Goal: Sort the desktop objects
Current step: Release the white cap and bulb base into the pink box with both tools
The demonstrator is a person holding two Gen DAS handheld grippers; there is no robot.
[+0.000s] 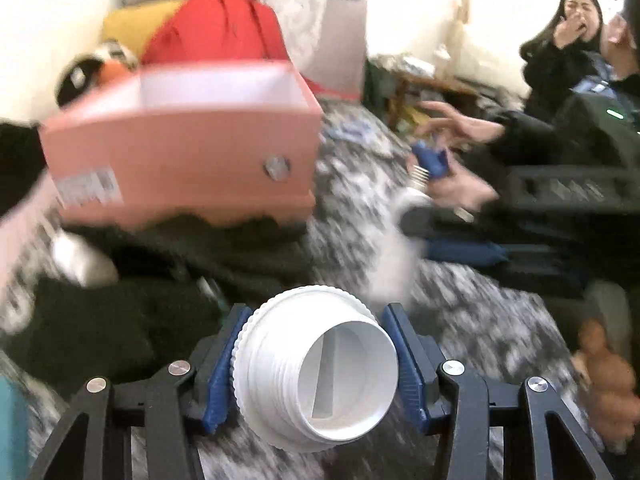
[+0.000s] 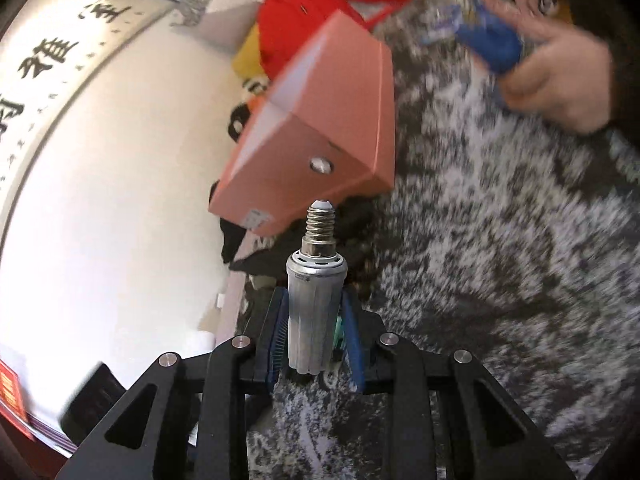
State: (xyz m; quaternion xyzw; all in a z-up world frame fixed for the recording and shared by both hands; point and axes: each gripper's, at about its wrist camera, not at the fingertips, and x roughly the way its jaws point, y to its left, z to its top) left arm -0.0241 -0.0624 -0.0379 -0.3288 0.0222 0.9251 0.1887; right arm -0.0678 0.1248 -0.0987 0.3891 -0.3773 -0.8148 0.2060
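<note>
Speckled black-and-white cloth (image 2: 500, 240) fills the right and lower half of the right wrist view; both views are motion-blurred, so edges are rough. Pink open box (image 1: 180, 148) sits upper left of the left wrist view, propped on dark fabric (image 1: 160, 264), tilted — it looks like the drop target, though that is a guess. Red cap (image 1: 216, 28) and other clutter behind it.

A bystander's hands (image 2: 556, 80) with a blue item are in the upper right of the right wrist view, close to the box — collision risk if either tool swings that way.

Left gripper (image 1: 314, 364), bottom centre, is closed partway on a white threaded socket ring (image 1: 316, 368), the pads meeting only its rim on each side. The ring is round and smooth, so it could roll out of the pinch.

Right gripper (image 2: 316, 336), bottom centre, is clamped on a light bulb (image 2: 316, 300) by its ribbed body, screw base pointing at the box. Squeeze too hard and it may crack; and the box may tip off the soft fabric when things land in it
</note>
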